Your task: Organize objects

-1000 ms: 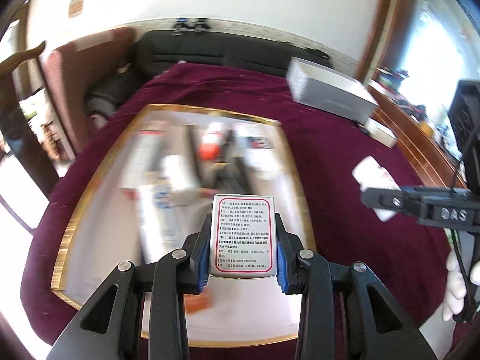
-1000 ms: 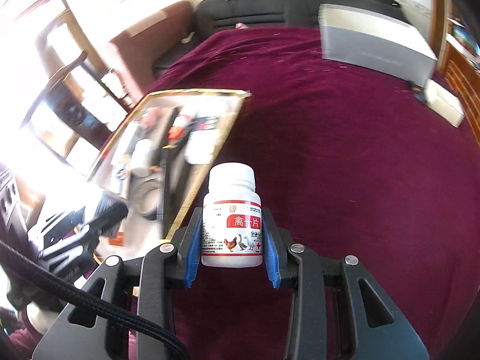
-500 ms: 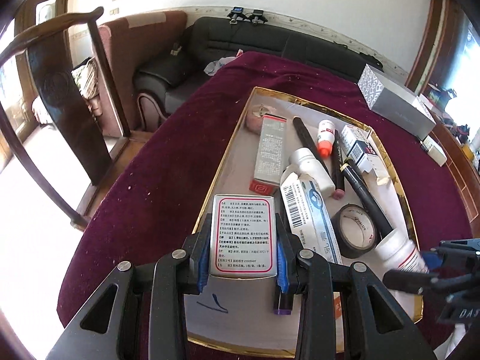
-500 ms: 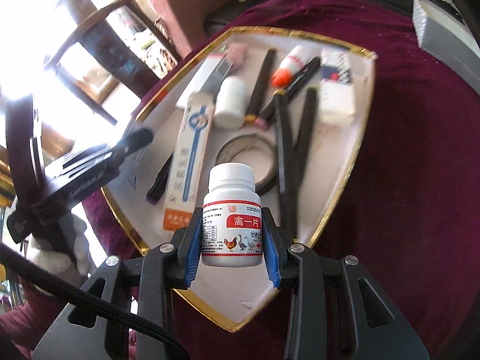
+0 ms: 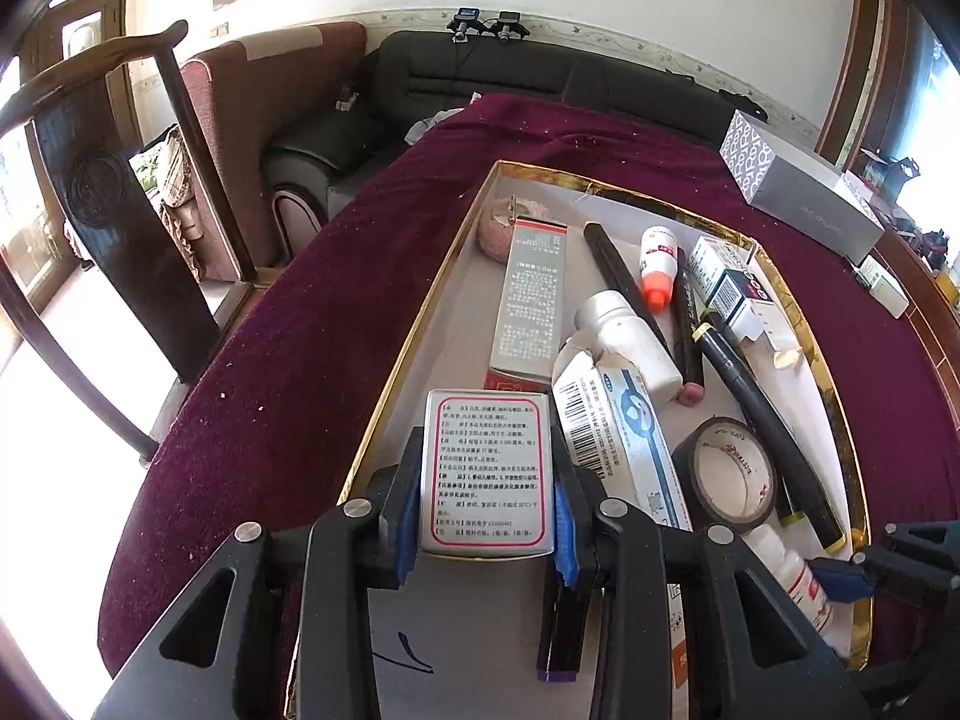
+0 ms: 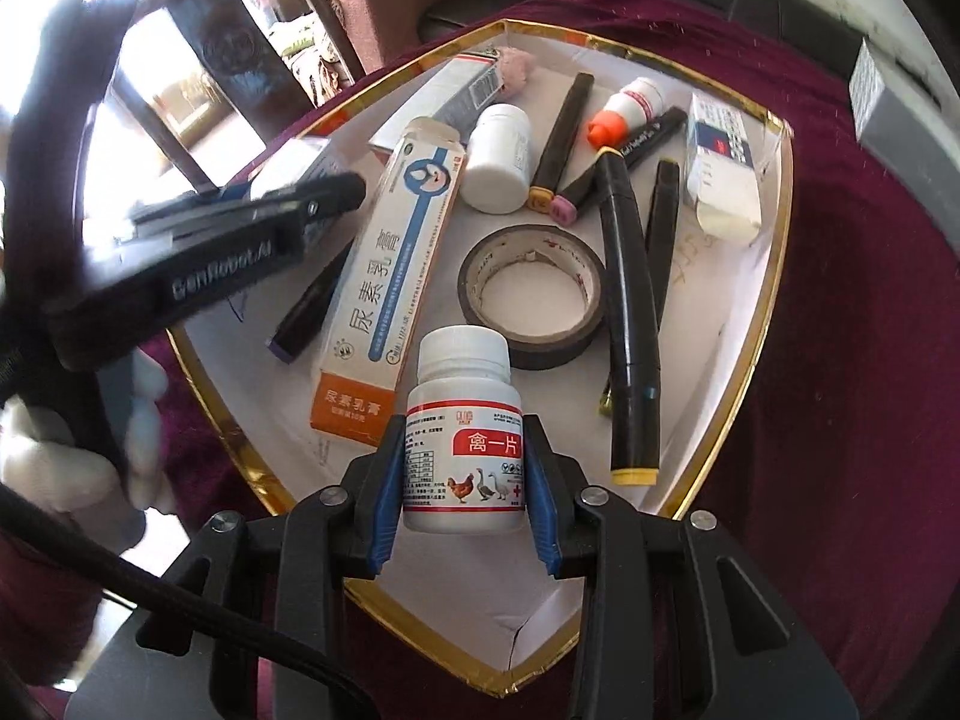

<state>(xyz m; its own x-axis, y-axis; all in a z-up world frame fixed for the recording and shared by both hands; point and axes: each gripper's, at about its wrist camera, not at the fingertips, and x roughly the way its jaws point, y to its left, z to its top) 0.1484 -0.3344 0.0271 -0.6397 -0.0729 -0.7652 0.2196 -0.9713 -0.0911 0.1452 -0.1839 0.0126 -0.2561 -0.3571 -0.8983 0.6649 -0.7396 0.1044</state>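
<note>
Left gripper (image 5: 486, 525) jaws clamped on a silver tin (image 5: 487, 471) above the gold-rimmed tray (image 6: 780, 276); right gripper (image 6: 463, 501) jaws gripping a white pill bottle (image 6: 463, 432) over its near corner.

Both wrist cams sat close above the gold-rimmed tray (image 5: 414, 324) (image 6: 774, 276), angled steeply down from opposite near corners; both covered its contents and the maroon tablecloth (image 5: 288, 360).

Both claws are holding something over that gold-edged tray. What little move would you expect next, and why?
Probably lowering the white pill bottle, clamped in the right gripper, onto the bare patch of tray below it, then letting go. The left gripper likewise holds a silver tin over the tray's empty near corner, beside the long ointment box.
</note>
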